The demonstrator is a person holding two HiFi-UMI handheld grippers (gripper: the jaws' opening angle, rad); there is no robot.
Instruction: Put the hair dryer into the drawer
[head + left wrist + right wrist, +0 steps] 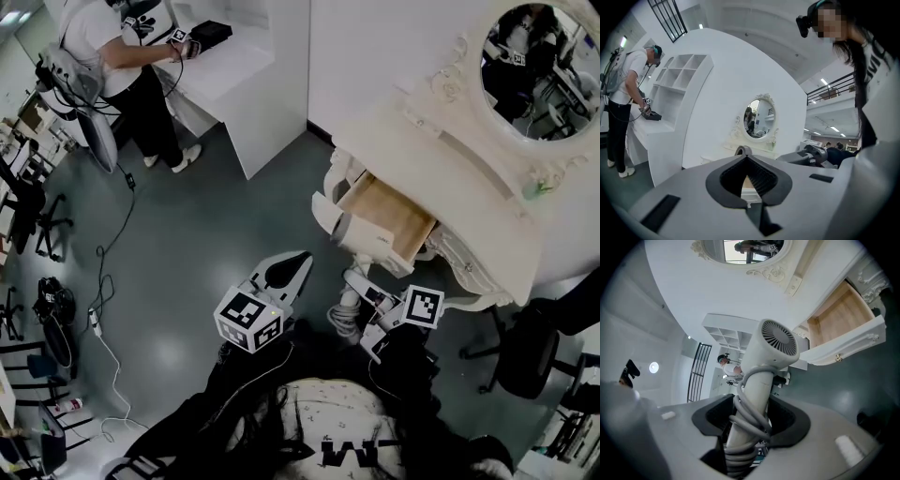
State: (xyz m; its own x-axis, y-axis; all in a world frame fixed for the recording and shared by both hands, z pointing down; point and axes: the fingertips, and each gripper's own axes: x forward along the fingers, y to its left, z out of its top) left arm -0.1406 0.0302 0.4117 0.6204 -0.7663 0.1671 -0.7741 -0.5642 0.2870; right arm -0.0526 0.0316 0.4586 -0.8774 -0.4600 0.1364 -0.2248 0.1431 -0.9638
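Observation:
The white hair dryer has its grey cord wound round the handle. My right gripper is shut on that handle, the dryer's head pointing up toward the open drawer. The drawer has a pale wooden bottom and a white front, and it stands pulled out of the white dressing table. The dryer hangs just in front of and below the drawer's front. My left gripper is to the left of the dryer, its jaws closed tip to tip with nothing between them.
An oval mirror stands on the dressing table. Another person works at a white shelf unit at the far left. Cables lie on the grey floor. A dark office chair stands at the right.

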